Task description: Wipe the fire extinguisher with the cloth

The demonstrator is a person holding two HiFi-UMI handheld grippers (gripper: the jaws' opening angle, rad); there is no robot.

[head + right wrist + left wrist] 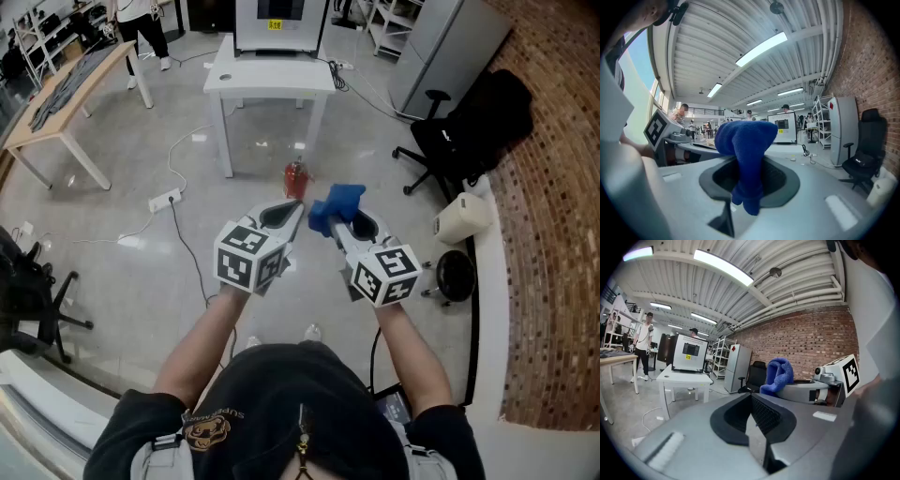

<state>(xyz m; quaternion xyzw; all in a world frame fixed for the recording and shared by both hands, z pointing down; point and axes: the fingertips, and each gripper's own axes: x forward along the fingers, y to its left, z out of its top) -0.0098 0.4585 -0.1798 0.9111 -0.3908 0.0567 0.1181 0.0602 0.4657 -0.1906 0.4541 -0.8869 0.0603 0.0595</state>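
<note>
A small red fire extinguisher [296, 178] stands upright on the floor in front of a white table [272, 77]. My right gripper [330, 221] is shut on a blue cloth [335, 205], which bunches up above the jaws [746, 150] and hangs down between them. My left gripper [298, 212] is shut with nothing in it; its dark pads [761, 413] meet. Both grippers are held in the air, side by side, nearer to me than the extinguisher. From the left gripper view the cloth [777, 376] shows to the right.
Black office chair [466, 131] and a paper roll [462, 218] stand right by the brick wall. A power strip [164, 200] and cables lie on the floor at left. A wooden table [67, 98] is far left. A person [142, 23] stands behind it.
</note>
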